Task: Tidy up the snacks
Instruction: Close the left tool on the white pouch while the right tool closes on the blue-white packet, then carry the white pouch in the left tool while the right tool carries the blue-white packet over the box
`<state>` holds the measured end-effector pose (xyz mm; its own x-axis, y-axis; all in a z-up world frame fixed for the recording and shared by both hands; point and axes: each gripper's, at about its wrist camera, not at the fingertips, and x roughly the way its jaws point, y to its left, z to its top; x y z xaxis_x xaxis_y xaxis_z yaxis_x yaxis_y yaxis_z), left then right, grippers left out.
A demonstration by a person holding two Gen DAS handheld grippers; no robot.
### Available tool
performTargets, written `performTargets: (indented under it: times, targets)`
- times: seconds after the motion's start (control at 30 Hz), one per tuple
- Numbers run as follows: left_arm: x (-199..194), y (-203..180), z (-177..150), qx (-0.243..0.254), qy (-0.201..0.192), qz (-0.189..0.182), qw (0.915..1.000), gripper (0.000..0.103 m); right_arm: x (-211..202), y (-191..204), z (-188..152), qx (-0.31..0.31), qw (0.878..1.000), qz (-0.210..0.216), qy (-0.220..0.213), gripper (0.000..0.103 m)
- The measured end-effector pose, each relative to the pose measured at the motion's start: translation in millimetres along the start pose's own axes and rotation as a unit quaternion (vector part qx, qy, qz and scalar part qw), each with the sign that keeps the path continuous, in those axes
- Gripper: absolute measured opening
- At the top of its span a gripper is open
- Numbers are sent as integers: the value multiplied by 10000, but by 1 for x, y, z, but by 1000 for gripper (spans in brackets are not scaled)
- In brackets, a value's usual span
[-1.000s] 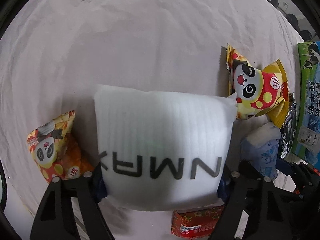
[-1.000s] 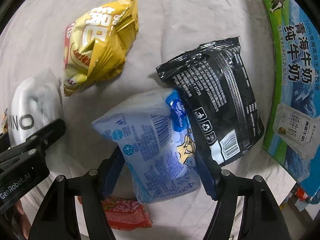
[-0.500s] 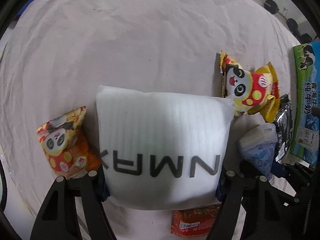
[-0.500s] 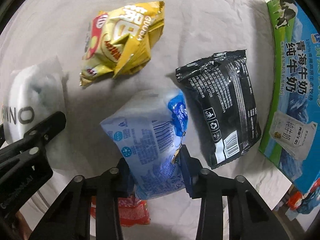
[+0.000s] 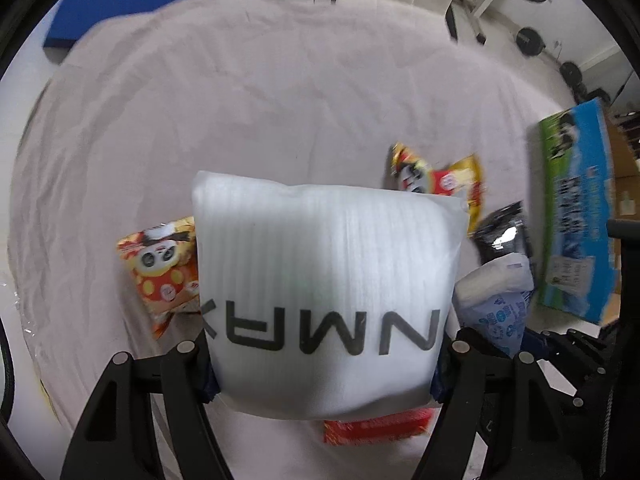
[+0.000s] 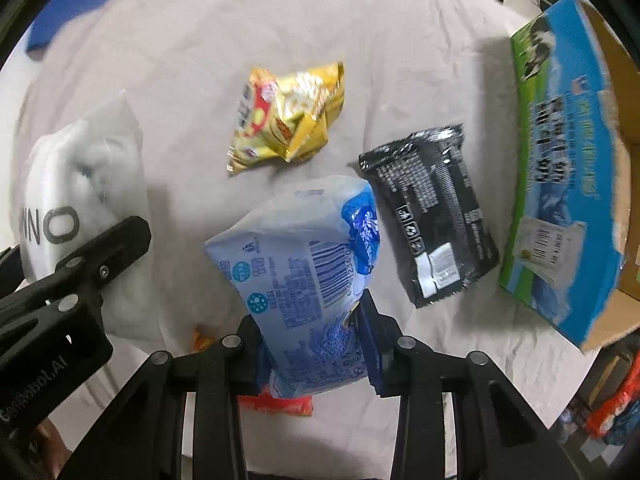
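Compared with a second ago, both views show more of the room and the cloth (image 5: 248, 92), so both claws have come up, and each has lifted its packet off the cloth. The carton (image 6: 560, 184) lies at the right edge, and its open cardboard inside is now visible.

The left claw (image 5: 324, 376) holds the white pouch (image 5: 328, 280), the biggest packet, by its two lower sides; its jaws stand fairly wide around it and have closed a little in this second. The right claw (image 6: 316, 352) was open around the blue bag (image 6: 304, 272) and has now closed narrow, pinching the bag's lower end.

On the cloth remain the black bag (image 6: 436, 216) beside the carton, the yellow bag (image 6: 292, 116), an orange panda bag (image 5: 164, 268), and a red packet (image 5: 376, 426) under the pouch.
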<state>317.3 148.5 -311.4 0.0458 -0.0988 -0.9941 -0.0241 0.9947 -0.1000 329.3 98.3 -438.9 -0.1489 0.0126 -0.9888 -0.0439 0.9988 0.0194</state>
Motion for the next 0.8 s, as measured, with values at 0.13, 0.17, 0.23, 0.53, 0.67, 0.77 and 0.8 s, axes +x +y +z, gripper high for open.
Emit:
performTargets:
  times: [0.13, 0.17, 0.23, 0.53, 0.67, 0.77, 0.8]
  targets:
    - [-44, -7, -9, -6, -338, -164, 9993, 71, -36, -13, -20, -38, 9992, 261, -311, 39]
    - [-58, -14, -12, 8, -445, -220, 9988, 71, -45, -17, -24, -50, 9987, 320, -389, 39]
    - [-77, -20, -16, 43, -582, -311, 9978, 71, -62, -29, -33, -32, 9975, 456, -544, 38]
    - [-154, -83, -42, 423, -1135, -619, 9907, 71, -140, -117, -65, 284, 9878, 982, -1172, 38]
    - [-168, -120, -46, 587, -1296, -806, 9865, 71, -168, -160, -86, 484, 9834, 1077, -1379, 38]
    - [-171, -153, -43, 709, -1326, -937, 9842, 71, -183, -199, -97, 643, 9805, 1111, -1485, 38]
    - [-171, -166, -39, 764, -1336, -980, 9832, 71, -187, -211, -100, 686, 9799, 1111, -1512, 39]
